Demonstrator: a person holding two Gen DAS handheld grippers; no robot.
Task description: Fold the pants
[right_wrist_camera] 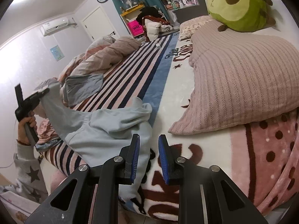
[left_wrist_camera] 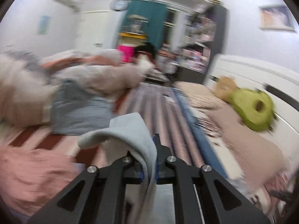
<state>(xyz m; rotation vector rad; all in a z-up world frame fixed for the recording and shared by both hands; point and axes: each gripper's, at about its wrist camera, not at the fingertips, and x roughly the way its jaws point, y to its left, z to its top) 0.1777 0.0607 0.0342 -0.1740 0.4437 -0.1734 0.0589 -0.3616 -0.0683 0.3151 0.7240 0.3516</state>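
Observation:
The light blue pants (right_wrist_camera: 104, 128) lie bunched on the striped bedspread (right_wrist_camera: 138, 59), one end lifted to the left. My left gripper (left_wrist_camera: 152, 149) is shut on a fold of the pants (left_wrist_camera: 130, 130), which drapes over its fingers; the view is blurred. From the right wrist view the left gripper (right_wrist_camera: 40, 94) holds that end up at the far left. My right gripper (right_wrist_camera: 149, 147) is open and empty, just right of the pants' near edge, above the patterned blanket (right_wrist_camera: 168, 192).
A pink knitted pillow (right_wrist_camera: 241, 74) lies to the right, with a green avocado plush (right_wrist_camera: 237, 5) behind it. A rumpled duvet (right_wrist_camera: 104, 56) and a grey-blue garment (right_wrist_camera: 84, 85) lie at the left. Pink clothes (left_wrist_camera: 33, 171) sit near the left gripper.

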